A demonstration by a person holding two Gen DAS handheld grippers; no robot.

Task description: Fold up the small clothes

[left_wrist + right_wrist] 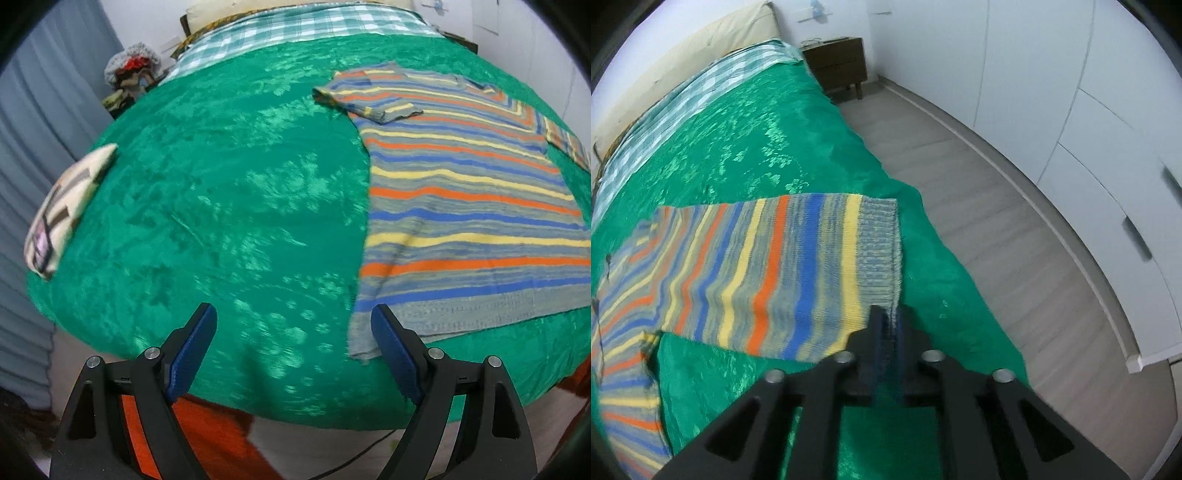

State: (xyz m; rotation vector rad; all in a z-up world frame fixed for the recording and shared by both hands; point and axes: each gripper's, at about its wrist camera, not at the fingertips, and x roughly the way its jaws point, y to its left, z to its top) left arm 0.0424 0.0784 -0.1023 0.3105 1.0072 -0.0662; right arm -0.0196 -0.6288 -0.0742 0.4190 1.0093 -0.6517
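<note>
Now the striped shirt (469,192) lies flat on the green bedspread (229,206); the right gripper (889,325) pinches its ribbed hem corner, while the left gripper (293,325) hovers spread wide beside the hem.

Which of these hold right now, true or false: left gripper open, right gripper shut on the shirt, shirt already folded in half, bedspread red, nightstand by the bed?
1. The left gripper is open. True.
2. The right gripper is shut on the shirt. True; it pinches the ribbed hem corner.
3. The shirt is folded in half. False; it lies spread flat on the bed, sleeves out.
4. The bedspread is red. False; it is green.
5. A nightstand stands by the bed. True.
</note>
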